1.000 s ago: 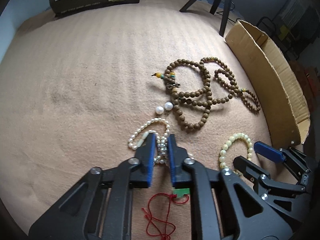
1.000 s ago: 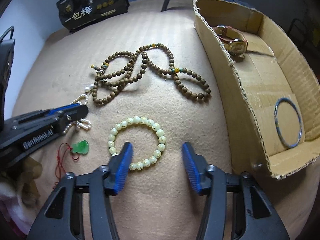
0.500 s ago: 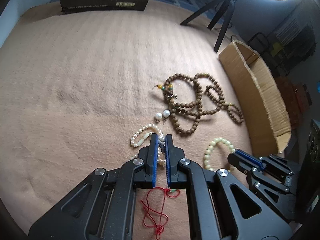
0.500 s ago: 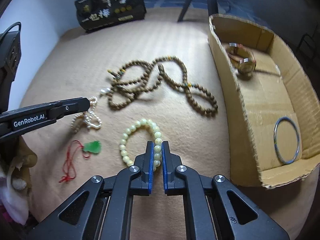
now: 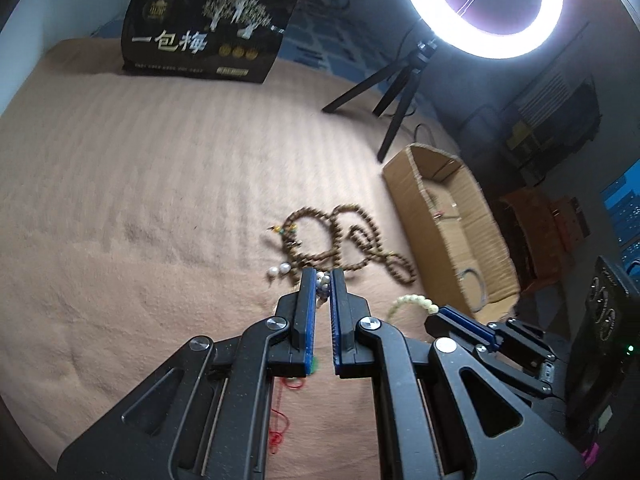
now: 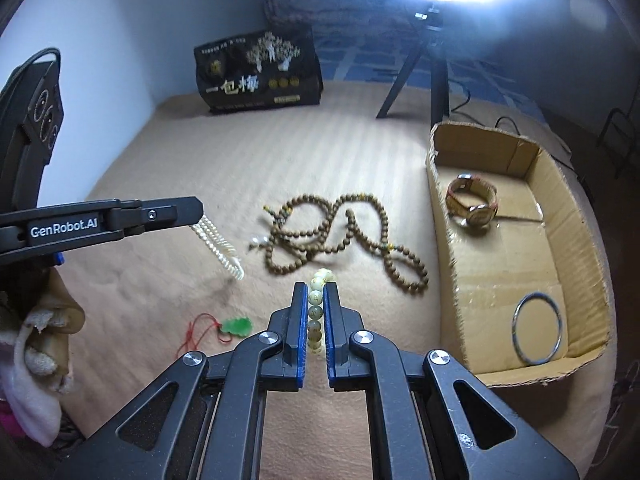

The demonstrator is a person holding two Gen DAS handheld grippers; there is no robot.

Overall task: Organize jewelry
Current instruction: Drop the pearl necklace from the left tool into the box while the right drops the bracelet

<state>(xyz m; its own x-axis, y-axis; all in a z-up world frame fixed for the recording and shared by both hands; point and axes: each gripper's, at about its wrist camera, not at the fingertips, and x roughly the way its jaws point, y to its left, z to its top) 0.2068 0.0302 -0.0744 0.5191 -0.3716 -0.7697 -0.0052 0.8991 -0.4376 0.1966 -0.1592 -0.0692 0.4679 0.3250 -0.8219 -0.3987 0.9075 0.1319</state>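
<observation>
Left gripper (image 5: pixel 323 278): jaws were clamped on the pearl strand (image 6: pixel 218 246), which hung from the tips clear of the blanket in the right wrist view.
Right gripper (image 6: pixel 316 292): jaws were clamped on the pale green bead bracelet (image 6: pixel 317 308), whose beads ran in a line between the blue pads, with a few poking out past the tips.
Brown bead necklace (image 6: pixel 340 236): lay in loose loops on the tan blanket (image 6: pixel 200 152), beyond both grippers and just beside the box.
Two loose pearls (image 5: pixel 279 270): rested on the blanket at the near left edge of the brown loops.
Green pendant (image 6: pixel 237 326): lay flat on the blanket with its red cord (image 6: pixel 196 330) trailing to the left, below the hanging pearls.
Cardboard box (image 6: pixel 580 216): sat open at the right, holding a wristwatch (image 6: pixel 474 204) at its far end and a thin metal bangle (image 6: pixel 538 328) at its near end, well apart.
Black printed bag (image 5: pixel 204 40): stood at the far edge of the blanket.
Ring light (image 5: pixel 480 8): glowed on its tripod behind the box.
</observation>
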